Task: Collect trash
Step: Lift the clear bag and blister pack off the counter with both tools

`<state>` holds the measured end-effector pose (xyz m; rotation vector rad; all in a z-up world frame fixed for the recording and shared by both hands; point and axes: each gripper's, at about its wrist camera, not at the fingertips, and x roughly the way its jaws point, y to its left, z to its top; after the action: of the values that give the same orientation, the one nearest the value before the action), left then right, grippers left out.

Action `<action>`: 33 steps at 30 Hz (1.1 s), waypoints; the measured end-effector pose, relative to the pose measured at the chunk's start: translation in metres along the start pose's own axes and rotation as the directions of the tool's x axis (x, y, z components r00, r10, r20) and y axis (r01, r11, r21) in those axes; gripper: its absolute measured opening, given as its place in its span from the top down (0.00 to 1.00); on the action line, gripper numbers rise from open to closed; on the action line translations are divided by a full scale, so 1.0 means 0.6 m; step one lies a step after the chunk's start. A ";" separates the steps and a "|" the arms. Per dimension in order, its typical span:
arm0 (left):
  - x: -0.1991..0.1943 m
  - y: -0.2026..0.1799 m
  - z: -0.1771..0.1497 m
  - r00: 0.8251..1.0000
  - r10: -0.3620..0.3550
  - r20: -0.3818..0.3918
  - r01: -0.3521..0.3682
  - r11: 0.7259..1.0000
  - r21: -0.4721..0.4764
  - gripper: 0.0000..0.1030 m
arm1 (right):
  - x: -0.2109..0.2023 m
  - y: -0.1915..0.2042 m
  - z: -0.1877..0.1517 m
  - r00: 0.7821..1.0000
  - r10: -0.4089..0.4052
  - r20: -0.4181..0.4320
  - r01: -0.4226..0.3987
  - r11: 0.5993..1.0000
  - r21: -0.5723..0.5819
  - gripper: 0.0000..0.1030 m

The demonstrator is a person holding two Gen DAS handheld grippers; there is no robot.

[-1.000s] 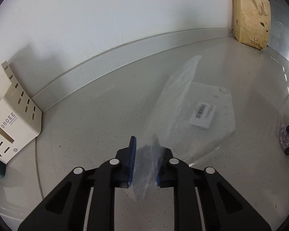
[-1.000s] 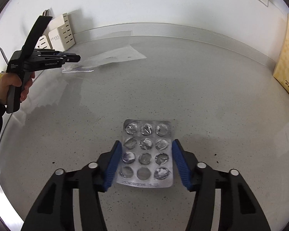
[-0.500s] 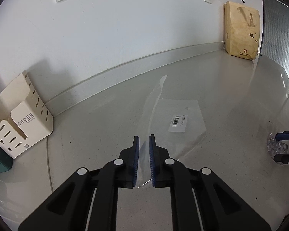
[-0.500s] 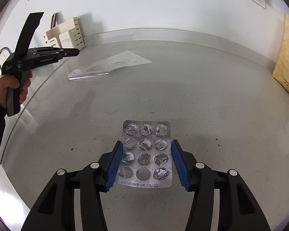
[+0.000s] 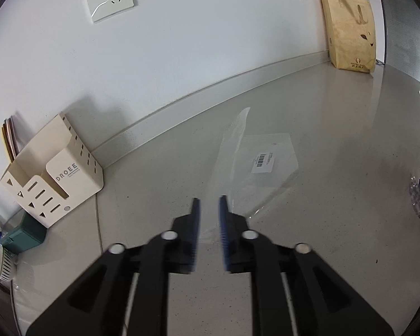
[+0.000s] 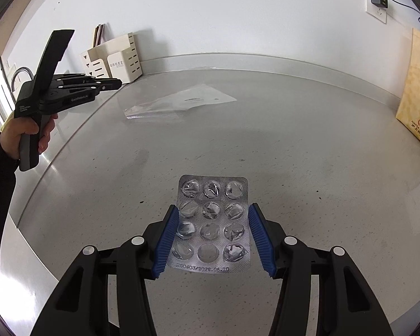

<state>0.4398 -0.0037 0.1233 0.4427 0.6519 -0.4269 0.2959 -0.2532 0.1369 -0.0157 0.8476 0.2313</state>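
Observation:
A clear plastic bag with a barcode label lies flat on the grey counter. My left gripper hovers above its near corner. Its jaws are opening, and the pads touch nothing. From the right wrist view the bag rests well apart from the left gripper, which a hand holds up. My right gripper is shut on an emptied silver blister pack, carried above the counter. The blister pack also shows at the far right edge of the left wrist view.
A cream desk organiser stands against the wall at the left, with a green box beside it. A brown paper bag leans in the far right corner. The counter's rounded edge runs along the left.
The left gripper let go of the plastic bag, opened and drew up and back. The bag dropped flat onto the counter. The right gripper rose a little, still holding the blister pack.

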 end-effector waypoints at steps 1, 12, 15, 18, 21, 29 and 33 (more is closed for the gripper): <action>-0.001 0.000 0.000 0.999 0.028 0.023 -0.028 1.000 0.006 0.20 | 0.003 -0.002 0.000 1.000 0.005 -0.001 -0.005 1.000 0.005 0.47; 0.108 -0.008 0.032 0.994 0.050 -0.102 -0.043 0.997 0.065 0.32 | 0.026 -0.018 0.010 1.000 0.022 -0.010 -0.022 0.999 0.026 0.47; 0.142 -0.011 0.033 0.987 0.036 -0.156 -0.027 0.998 0.059 0.86 | 0.032 -0.021 0.010 1.000 0.026 -0.015 -0.026 0.999 0.028 0.47; 0.152 -0.010 0.032 0.989 0.028 -0.143 -0.024 0.999 0.027 0.99 | 0.033 -0.024 0.009 0.999 0.033 -0.013 -0.032 0.999 0.032 0.47; 0.133 0.002 0.030 0.996 -0.014 -0.083 0.010 0.999 -0.049 0.99 | 0.031 -0.029 0.004 0.999 0.039 -0.009 -0.039 0.998 0.041 0.47; 0.017 -0.011 0.013 0.998 -0.065 0.021 0.067 0.993 -0.101 0.99 | 0.016 -0.028 -0.009 0.999 0.046 -0.006 -0.046 0.998 0.045 0.47; -0.054 -0.032 -0.013 0.996 -0.072 0.049 0.077 0.992 -0.104 0.99 | -0.011 -0.016 -0.024 0.999 0.049 0.004 -0.049 0.998 0.037 0.47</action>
<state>0.4029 -0.0076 0.1341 0.3079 0.6456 -0.4691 0.2829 -0.2655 0.1314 0.0397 0.8499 0.2613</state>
